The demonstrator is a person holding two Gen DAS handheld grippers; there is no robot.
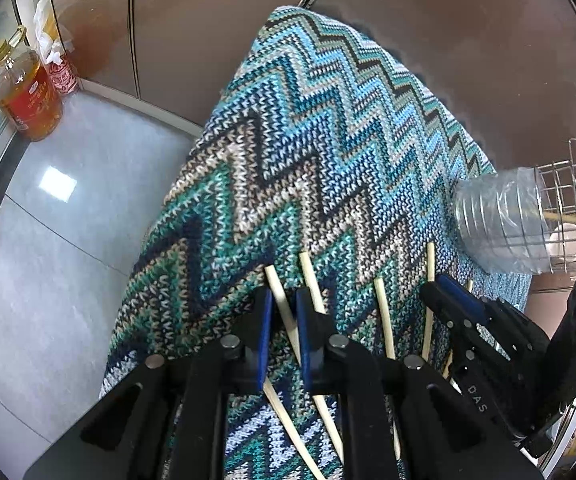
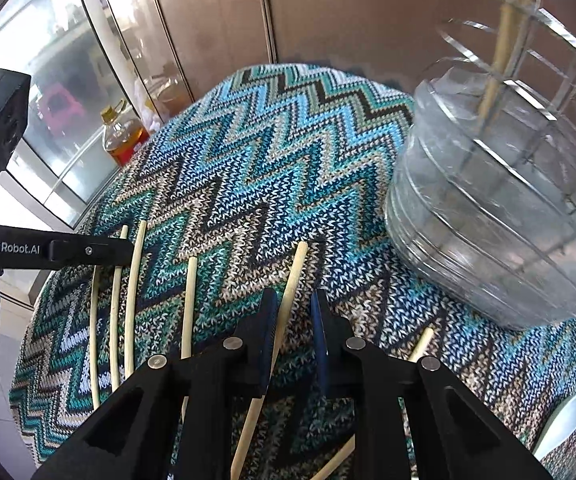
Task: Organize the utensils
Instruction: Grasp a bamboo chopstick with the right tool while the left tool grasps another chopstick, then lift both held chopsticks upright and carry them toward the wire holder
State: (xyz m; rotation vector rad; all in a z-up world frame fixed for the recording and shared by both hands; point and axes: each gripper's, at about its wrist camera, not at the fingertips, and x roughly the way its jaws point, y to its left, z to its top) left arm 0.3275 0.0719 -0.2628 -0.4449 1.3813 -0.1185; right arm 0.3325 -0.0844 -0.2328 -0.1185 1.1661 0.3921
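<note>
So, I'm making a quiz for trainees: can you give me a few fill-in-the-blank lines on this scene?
1. The chopsticks lie on a knitted ___-patterned cloth.
2. The left gripper has its fingers closed on a ___.
3. A clear plastic ___ stands by the wire rack.
4. A white ___ lies at the cloth's lower right edge.

Missing: zigzag; chopstick; bottle; spoon
</note>
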